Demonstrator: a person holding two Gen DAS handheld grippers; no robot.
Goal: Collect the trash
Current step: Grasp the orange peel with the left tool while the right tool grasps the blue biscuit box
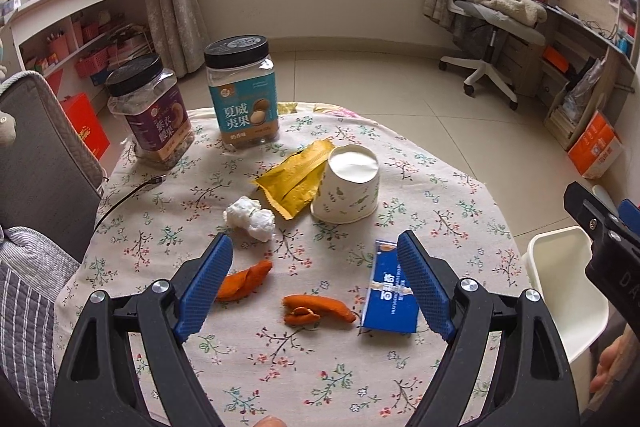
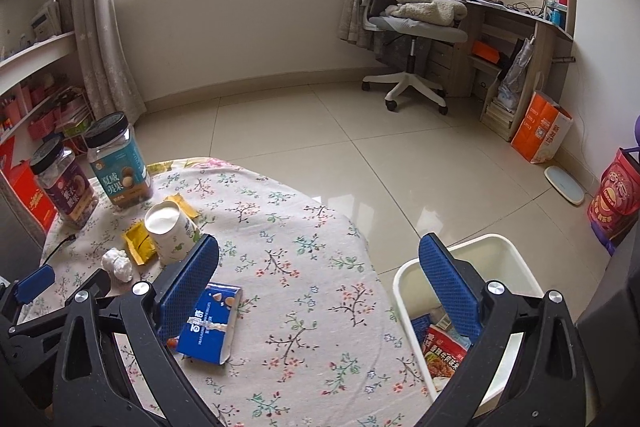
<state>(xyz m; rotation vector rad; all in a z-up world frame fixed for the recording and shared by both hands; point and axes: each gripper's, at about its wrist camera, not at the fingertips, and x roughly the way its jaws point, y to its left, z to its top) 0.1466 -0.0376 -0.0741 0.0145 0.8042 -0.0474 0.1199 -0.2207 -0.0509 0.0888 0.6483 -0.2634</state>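
My left gripper (image 1: 316, 247) is open above the floral-cloth table (image 1: 280, 367), with two orange peel pieces (image 1: 318, 309) (image 1: 244, 281) between and just below its fingers. A blue snack box (image 1: 390, 301) lies by its right finger. Beyond are a crumpled white tissue (image 1: 250, 219), a yellow wrapper (image 1: 294, 179) and an upturned paper cup (image 1: 348, 185). My right gripper (image 2: 320, 255) is open and empty, hovering over the table's right edge beside a white bin (image 2: 500, 255) that holds a red packet (image 2: 442, 351). The blue box (image 2: 210, 323) sits by its left finger.
Two black-lidded snack jars (image 1: 242, 91) (image 1: 150, 107) stand at the table's far left. A black cable (image 1: 128, 193) trails off the left edge. A padded chair (image 1: 36, 147) is left of the table. An office chair (image 2: 408, 27) and desk stand across the tiled floor.
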